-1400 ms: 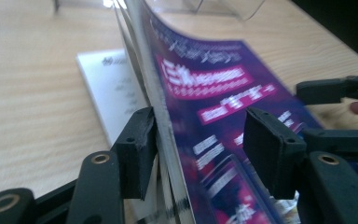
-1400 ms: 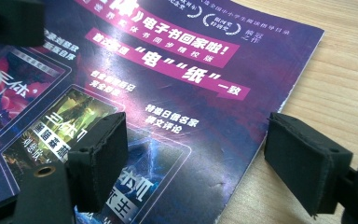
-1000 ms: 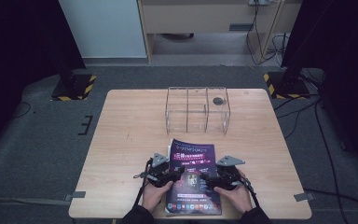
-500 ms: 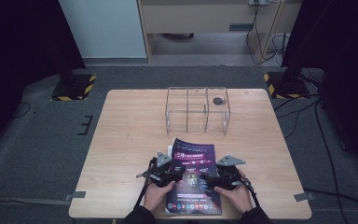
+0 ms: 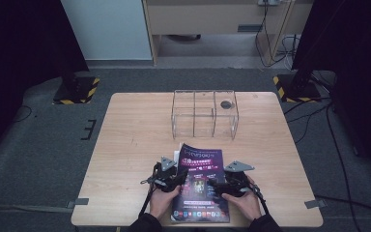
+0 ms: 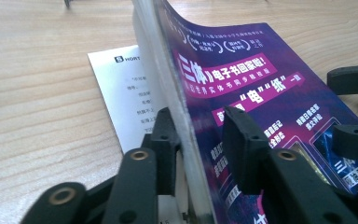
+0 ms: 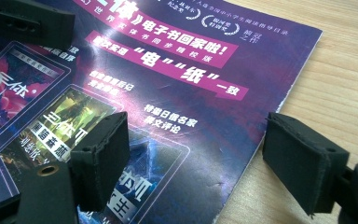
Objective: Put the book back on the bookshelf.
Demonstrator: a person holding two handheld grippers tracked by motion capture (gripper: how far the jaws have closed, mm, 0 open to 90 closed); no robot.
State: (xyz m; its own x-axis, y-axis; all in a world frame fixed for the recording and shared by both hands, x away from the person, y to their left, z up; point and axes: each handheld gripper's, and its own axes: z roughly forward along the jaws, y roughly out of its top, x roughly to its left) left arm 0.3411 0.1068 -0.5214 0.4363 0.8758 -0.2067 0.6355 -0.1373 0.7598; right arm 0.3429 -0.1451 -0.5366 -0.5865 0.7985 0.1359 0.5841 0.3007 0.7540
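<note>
A purple magazine (image 5: 200, 181) lies near the table's front edge, between a person's hands. My left gripper (image 5: 170, 176) has its jaws on either side of the magazine's left edge (image 6: 177, 93). That edge is raised and curls up off the wood. One jaw presses on the cover and the other sits under the pages, so it is shut on the magazine. My right gripper (image 5: 225, 184) stands open across the magazine's right edge (image 7: 279, 98). One of its jaws is over the cover and the other over bare wood.
A white printed sheet (image 6: 121, 93) lies under the magazine's left side. A clear wire-framed rack (image 5: 205, 113) stands at the back middle of the wooden table (image 5: 135, 145), with a small dark round object (image 5: 227, 104) on it.
The magazine's left edge has lifted a little and its far left corner has shifted slightly right. The hands have barely moved.
</note>
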